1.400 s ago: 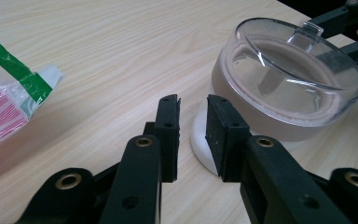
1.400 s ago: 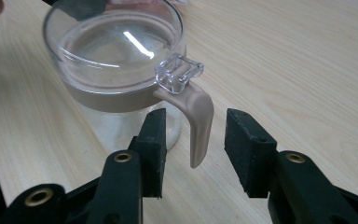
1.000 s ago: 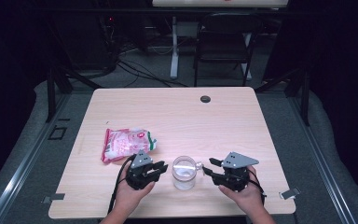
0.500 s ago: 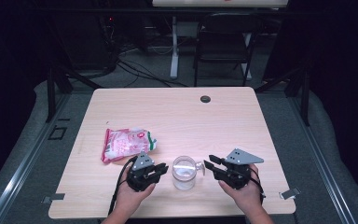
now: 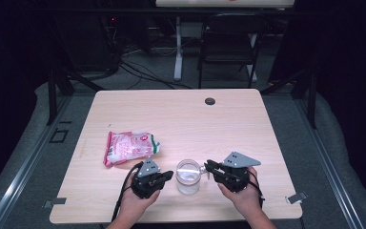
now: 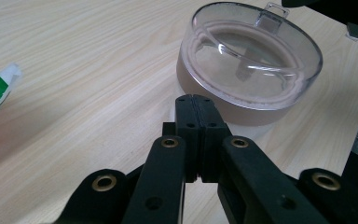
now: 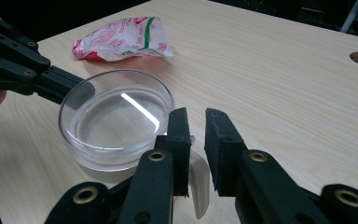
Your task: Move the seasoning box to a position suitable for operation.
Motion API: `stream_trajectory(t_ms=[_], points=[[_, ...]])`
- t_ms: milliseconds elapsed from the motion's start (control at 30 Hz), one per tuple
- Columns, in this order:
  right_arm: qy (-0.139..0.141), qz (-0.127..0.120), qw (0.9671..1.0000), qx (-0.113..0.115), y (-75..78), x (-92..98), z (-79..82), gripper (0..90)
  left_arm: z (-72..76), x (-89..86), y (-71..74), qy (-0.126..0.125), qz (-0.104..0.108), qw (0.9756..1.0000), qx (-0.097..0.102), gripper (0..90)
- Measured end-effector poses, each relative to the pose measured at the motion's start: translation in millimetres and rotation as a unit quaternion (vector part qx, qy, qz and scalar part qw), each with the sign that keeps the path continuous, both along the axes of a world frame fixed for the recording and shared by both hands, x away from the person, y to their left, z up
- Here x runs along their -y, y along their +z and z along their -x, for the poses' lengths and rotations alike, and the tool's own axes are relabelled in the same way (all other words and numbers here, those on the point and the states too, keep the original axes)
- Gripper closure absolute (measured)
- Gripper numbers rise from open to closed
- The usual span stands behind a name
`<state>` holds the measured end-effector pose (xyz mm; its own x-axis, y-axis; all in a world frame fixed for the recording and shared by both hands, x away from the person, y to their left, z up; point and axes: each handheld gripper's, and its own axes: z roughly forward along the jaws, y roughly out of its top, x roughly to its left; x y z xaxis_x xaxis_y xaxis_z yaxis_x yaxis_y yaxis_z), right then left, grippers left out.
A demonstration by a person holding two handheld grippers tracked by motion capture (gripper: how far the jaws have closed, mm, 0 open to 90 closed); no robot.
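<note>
Two pairs of jaws flank the clear cup (image 5: 188, 176) near the front edge of the desk (image 5: 181, 119). The right gripper (image 7: 196, 116) has its jaws parted, and in the right gripper view the cup's clear handle (image 7: 198, 182) sits low in the gap between them. We see daylight on both sides of it, so we judge them released, not yet clamped. The left gripper (image 6: 196, 100) has its jaws clenched on nothing, with their tips just beside the cup's near wall. We cannot tell from the left gripper view whether they touch it.

Compared with a second ago in the high view, the right gripper (image 5: 208, 166) has crept in toward the cup, so its tips now reach the handle side rather than standing off from it. The left gripper (image 5: 169, 175) has hardly moved, and the cup stands where it stood.

We take this to mean the approach is done and the grasp comes next. The closed left jaws look placed to brace the cup while the right pair closes on the handle. That handle is thin and smooth, so a squeeze off centre could let it slip or turn the cup.

Farther out, the pink and white pouch (image 5: 131, 147) lies flat to the left, well apart from the cup, untouched. The cable hole (image 5: 210, 101) sits near the far edge.
</note>
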<state>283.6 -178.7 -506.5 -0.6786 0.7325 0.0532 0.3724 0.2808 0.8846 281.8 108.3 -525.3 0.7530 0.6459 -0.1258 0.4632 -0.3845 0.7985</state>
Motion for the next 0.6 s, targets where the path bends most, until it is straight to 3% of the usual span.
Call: stream_trajectory(t_ms=[600], points=[[0.0, 0.008, 1.0, 0.005, -1.1, -4.3, -0.4, 80.6, 2.8, 4.6, -2.2, -0.011, -0.001, 0.9999, -0.003, 90.0]])
